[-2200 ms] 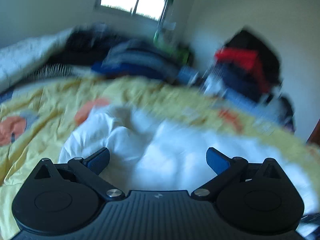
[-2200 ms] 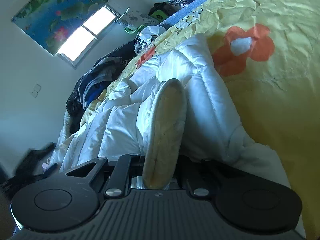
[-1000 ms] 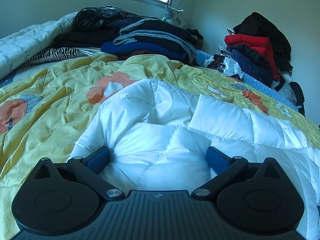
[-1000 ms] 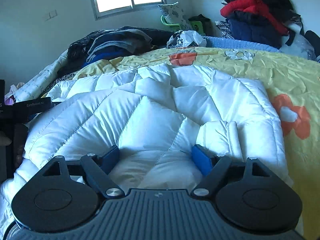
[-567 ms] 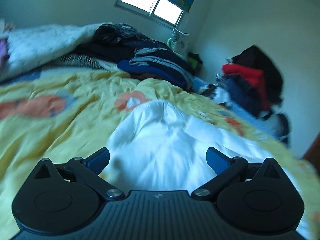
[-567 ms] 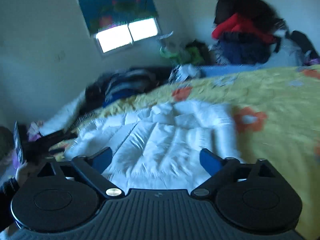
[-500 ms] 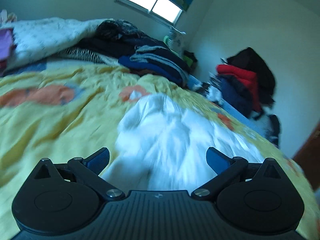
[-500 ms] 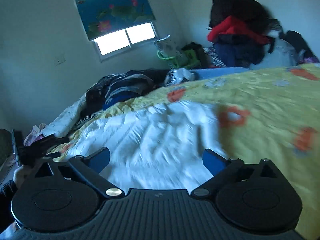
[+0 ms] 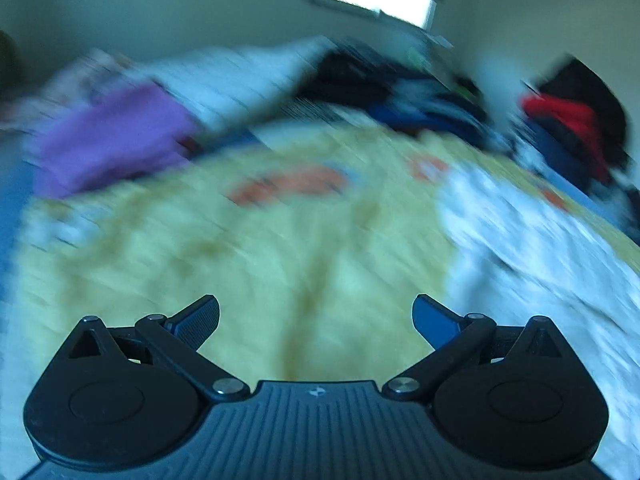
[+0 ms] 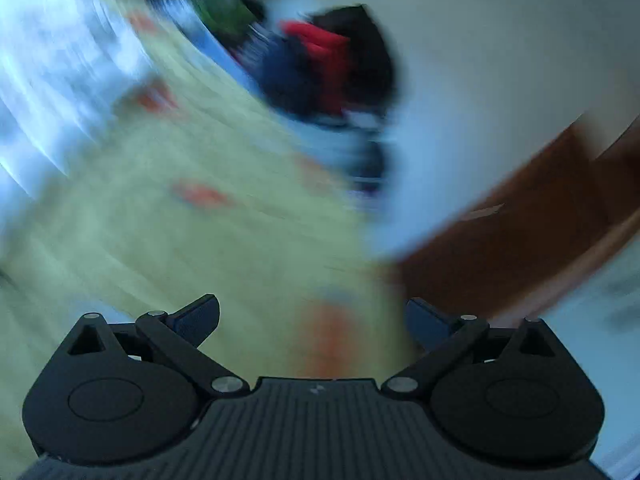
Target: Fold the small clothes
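Observation:
Both views are blurred by motion. The white quilted jacket [image 9: 532, 240] lies on the yellow bedspread [image 9: 248, 256] at the right of the left wrist view. My left gripper [image 9: 316, 320] is open and empty above bare bedspread, to the left of the jacket. In the right wrist view the jacket [image 10: 52, 64] is a white smear at the upper left. My right gripper [image 10: 312, 318] is open and empty over the yellow bedspread [image 10: 160, 240], away from the jacket.
A purple garment [image 9: 112, 144] lies at the far left of the bed. Dark folded clothes [image 9: 400, 88] sit by the window. A red and black clothes pile [image 10: 328, 60] stands against the wall. Brown wooden furniture [image 10: 520, 216] is at the right.
Both grippers have swung off the white jacket, the left one to the left and the right one to the right. Both stay open. The right gripper let go of the jacket about two seconds ago.

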Tool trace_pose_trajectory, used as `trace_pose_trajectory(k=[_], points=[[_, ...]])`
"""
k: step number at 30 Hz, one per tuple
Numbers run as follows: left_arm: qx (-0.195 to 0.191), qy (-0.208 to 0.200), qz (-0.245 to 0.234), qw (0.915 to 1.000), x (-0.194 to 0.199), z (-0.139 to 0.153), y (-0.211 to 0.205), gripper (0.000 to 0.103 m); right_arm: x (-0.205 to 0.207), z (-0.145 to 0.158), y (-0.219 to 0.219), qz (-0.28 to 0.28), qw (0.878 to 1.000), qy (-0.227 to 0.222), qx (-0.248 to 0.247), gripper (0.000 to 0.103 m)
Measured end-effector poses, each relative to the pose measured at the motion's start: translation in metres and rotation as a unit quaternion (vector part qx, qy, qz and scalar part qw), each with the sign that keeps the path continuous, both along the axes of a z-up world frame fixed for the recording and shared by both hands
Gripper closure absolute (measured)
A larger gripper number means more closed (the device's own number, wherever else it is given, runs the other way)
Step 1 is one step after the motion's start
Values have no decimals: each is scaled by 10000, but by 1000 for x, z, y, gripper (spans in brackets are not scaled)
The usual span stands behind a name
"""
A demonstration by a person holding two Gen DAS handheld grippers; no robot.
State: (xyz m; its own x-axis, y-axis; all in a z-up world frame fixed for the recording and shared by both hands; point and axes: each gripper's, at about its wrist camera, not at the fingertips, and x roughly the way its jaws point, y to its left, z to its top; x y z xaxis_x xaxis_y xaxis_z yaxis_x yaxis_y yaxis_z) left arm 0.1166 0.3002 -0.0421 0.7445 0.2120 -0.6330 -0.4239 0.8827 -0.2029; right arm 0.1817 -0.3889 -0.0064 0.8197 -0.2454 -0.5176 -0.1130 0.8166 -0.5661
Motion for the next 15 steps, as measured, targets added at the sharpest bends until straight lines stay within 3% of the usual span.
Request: trace_pose_trajectory(k=[1, 3, 5, 7, 9, 12, 14, 15], points=[[-124, 53, -203, 9997, 4, -4, -8, 0, 5, -2, 5, 260, 9967, 235, 728, 3], [-359, 108, -514, 9980, 7, -12, -24, 0, 17, -11, 17, 569, 9736, 732, 2088, 3], [-480, 142, -751, 9959, 10, -19, -40, 0, 33, -24, 26, 707, 9311, 1213, 3367, 2], [-541, 146, -841, 9949, 5, -24, -52, 0, 45, -40, 30, 648, 8867, 1667, 4263, 3], [-726, 180, -943, 9927, 2, -28, -56, 0, 52, -54, 38, 561, 8519, 1992, 4811, 2], [-1032, 288, -1050, 9887, -1, -37, -59, 0, 61, -72, 42, 501, 8164, 2438, 5211, 2], [-1079, 245, -1078, 9880, -2, -42, -63, 0, 66, -85, 45, 322, 8070, 2697, 5244, 4], [-1114, 232, -1097, 9874, -5, -43, -63, 0, 60, -88, 43, 435, 8030, 2595, 5347, 1]])
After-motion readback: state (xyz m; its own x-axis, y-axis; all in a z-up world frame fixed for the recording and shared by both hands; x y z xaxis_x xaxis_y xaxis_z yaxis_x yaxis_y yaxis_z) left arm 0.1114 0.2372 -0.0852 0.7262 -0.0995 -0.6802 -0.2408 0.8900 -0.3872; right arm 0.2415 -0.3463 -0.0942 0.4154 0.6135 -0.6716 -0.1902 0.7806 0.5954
